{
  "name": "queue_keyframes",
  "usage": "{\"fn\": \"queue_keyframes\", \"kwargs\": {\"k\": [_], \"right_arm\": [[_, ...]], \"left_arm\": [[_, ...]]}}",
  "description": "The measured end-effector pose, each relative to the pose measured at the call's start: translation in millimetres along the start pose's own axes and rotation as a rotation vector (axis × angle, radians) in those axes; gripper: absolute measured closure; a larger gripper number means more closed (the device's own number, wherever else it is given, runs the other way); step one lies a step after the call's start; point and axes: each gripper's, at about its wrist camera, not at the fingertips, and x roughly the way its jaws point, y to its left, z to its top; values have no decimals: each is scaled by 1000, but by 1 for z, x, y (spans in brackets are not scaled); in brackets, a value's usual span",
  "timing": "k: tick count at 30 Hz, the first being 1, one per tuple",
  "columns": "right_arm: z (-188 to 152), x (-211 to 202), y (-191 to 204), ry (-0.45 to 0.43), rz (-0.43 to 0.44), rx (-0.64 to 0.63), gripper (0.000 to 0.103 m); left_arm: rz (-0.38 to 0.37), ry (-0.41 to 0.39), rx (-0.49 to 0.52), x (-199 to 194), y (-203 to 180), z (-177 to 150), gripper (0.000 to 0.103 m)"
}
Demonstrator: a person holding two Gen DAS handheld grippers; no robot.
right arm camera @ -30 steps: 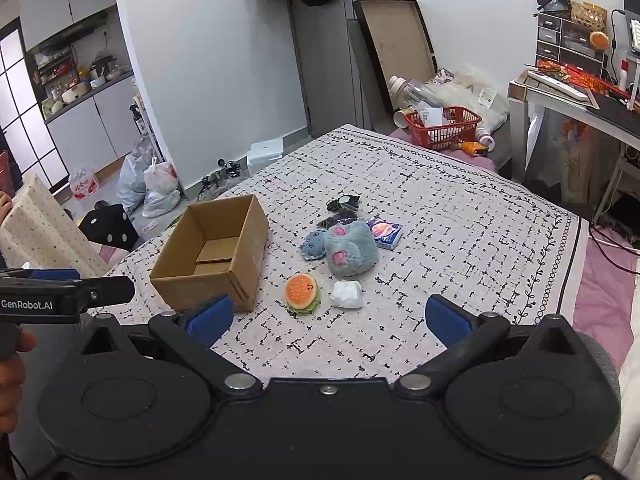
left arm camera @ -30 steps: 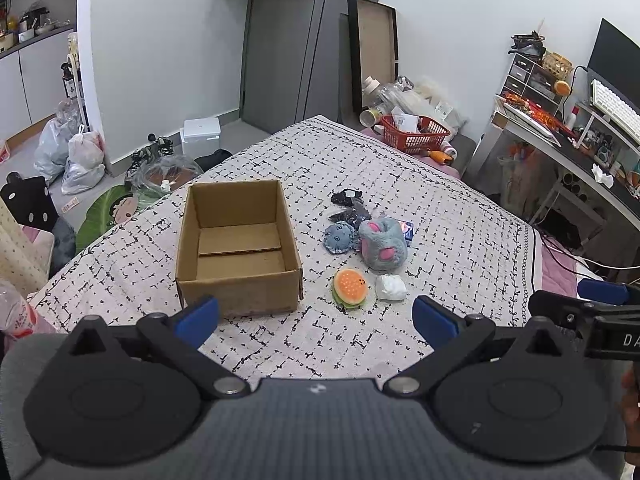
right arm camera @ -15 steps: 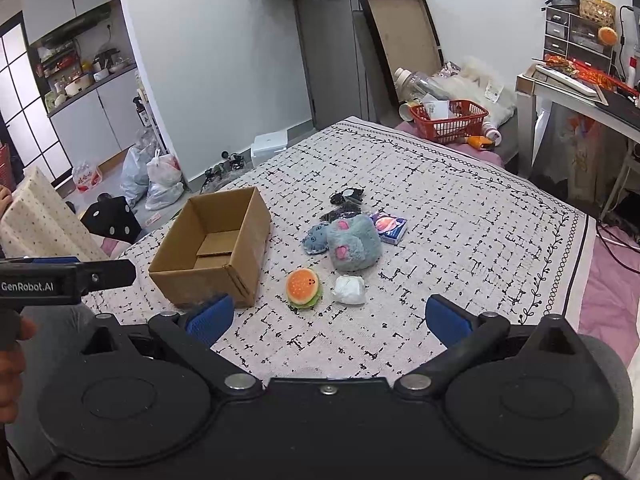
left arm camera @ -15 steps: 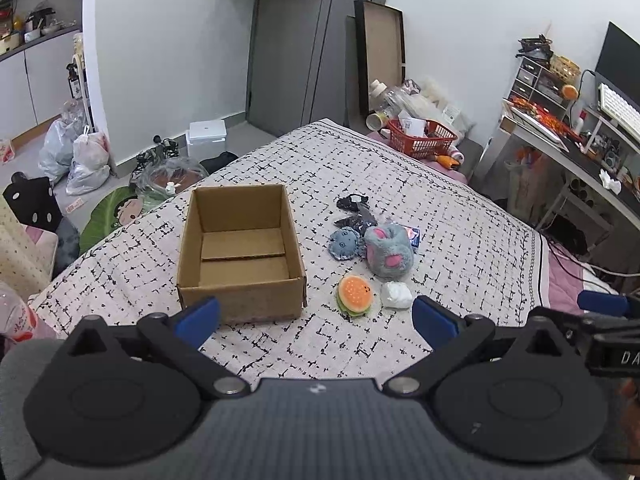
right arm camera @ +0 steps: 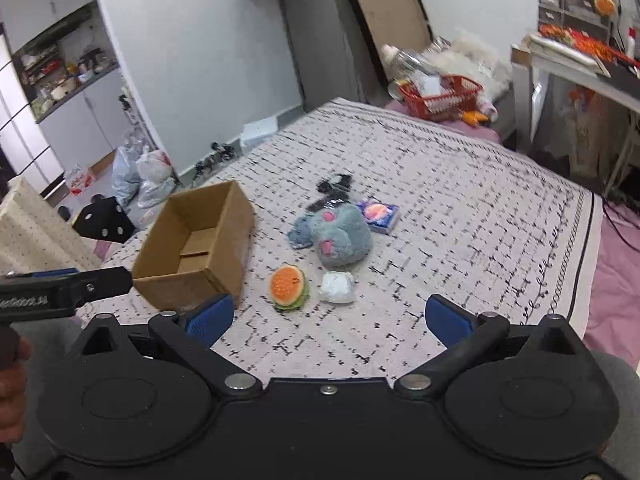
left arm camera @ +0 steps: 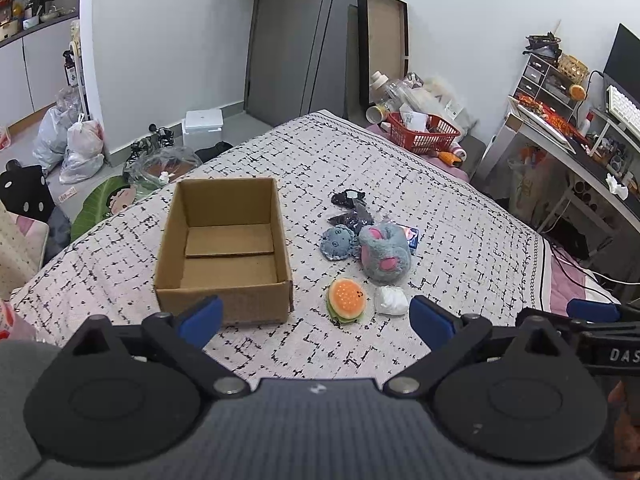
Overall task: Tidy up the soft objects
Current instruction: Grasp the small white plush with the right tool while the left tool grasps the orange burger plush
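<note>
Left wrist view first: the left gripper [left arm camera: 316,316] hangs low over the near edge of the bed [left arm camera: 460,216], jaws spread wide with nothing between them, level and pointing across the quilt. The empty cardboard box [left arm camera: 224,248] sits just ahead on the left; to its right lies the cluster of soft toys, with the burger plush [left arm camera: 346,300] and a white pouch [left arm camera: 391,300] nearest, the grey plush [left arm camera: 385,253] behind them and a small blue plush [left arm camera: 338,242] touching it. The risk here: the toys lie packed together, so a careless pinch could drag two at once or nudge the burger away. Over to the right wrist view: the right gripper [right arm camera: 326,319] is also gaping and empty, aimed at the burger plush [right arm camera: 289,287] and pouch [right arm camera: 338,287], angled slightly left. The picture is blurred, so a hurried approach may clip the box [right arm camera: 196,246] wall or overshoot. The left tool shows at the left edge.
</note>
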Motion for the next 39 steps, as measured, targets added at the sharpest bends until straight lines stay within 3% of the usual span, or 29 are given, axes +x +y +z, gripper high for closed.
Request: {"fn": "queue_keyframes", "kwargs": {"k": [10, 17, 26, 39], "right_arm": [[12, 45, -35, 60, 39, 146, 3], [18, 73, -48, 111, 84, 216, 4], [23, 113, -58, 160, 136, 283, 15], [15, 175, -86, 265, 196, 492, 27]], "left_arm": [[-2, 51, -18, 45, -18, 8, 14], [4, 89, -54, 78, -25, 12, 26], [-2, 127, -82, 115, -36, 13, 40], [35, 204, -73, 176, -50, 9, 40]]}}
